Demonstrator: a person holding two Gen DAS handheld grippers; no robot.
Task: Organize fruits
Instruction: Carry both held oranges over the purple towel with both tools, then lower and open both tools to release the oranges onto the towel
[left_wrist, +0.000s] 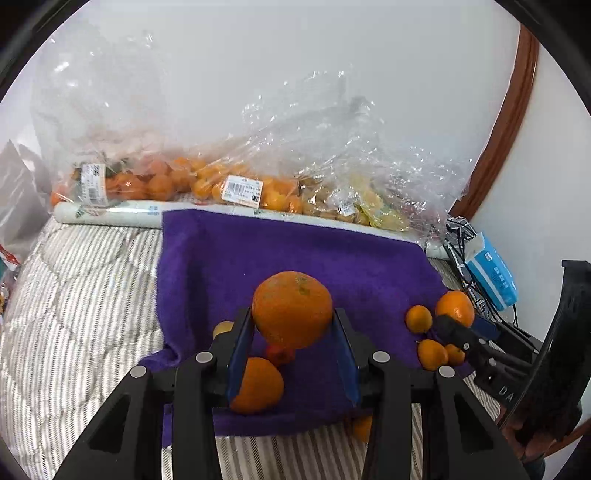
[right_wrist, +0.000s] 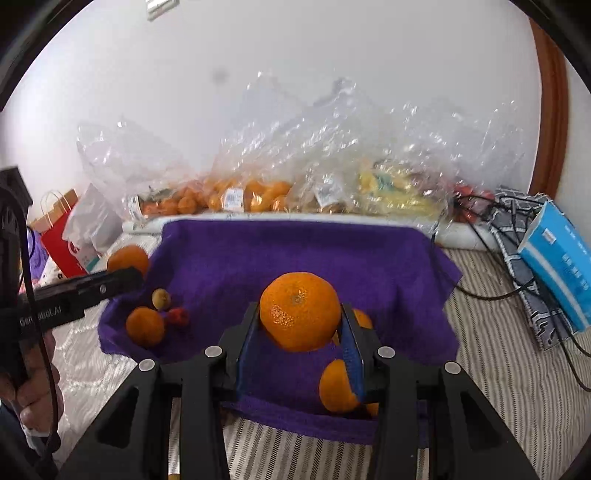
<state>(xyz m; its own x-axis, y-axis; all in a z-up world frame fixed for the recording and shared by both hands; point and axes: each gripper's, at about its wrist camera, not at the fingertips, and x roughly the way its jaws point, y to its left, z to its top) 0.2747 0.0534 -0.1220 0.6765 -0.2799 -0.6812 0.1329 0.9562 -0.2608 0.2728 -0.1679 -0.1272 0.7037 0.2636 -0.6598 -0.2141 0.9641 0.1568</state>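
My left gripper (left_wrist: 293, 325) is shut on a large orange (left_wrist: 292, 308) and holds it above the purple towel (left_wrist: 229, 266). My right gripper (right_wrist: 299, 325) is shut on another large orange (right_wrist: 300, 312) above the same towel (right_wrist: 295, 251). Below the left gripper lie an orange (left_wrist: 258, 386), a small red fruit (left_wrist: 280, 355) and a small yellow fruit (left_wrist: 222, 328). Small oranges (left_wrist: 419, 318) lie at the towel's right side by the right gripper. In the right wrist view an orange (right_wrist: 145, 326), a red fruit (right_wrist: 178, 316) and a yellow fruit (right_wrist: 161, 298) lie at the left, and an orange (right_wrist: 338, 387) lies under my fingers.
Clear plastic bags of oranges (left_wrist: 162, 182) and yellow fruit (left_wrist: 373, 206) line the wall behind a white roll (left_wrist: 110, 214). A blue tissue box (right_wrist: 557, 269) and black cables (right_wrist: 513, 291) lie right of the towel. Paper bags (right_wrist: 59, 229) stand at the left. The striped bedding (left_wrist: 74, 295) surrounds the towel.
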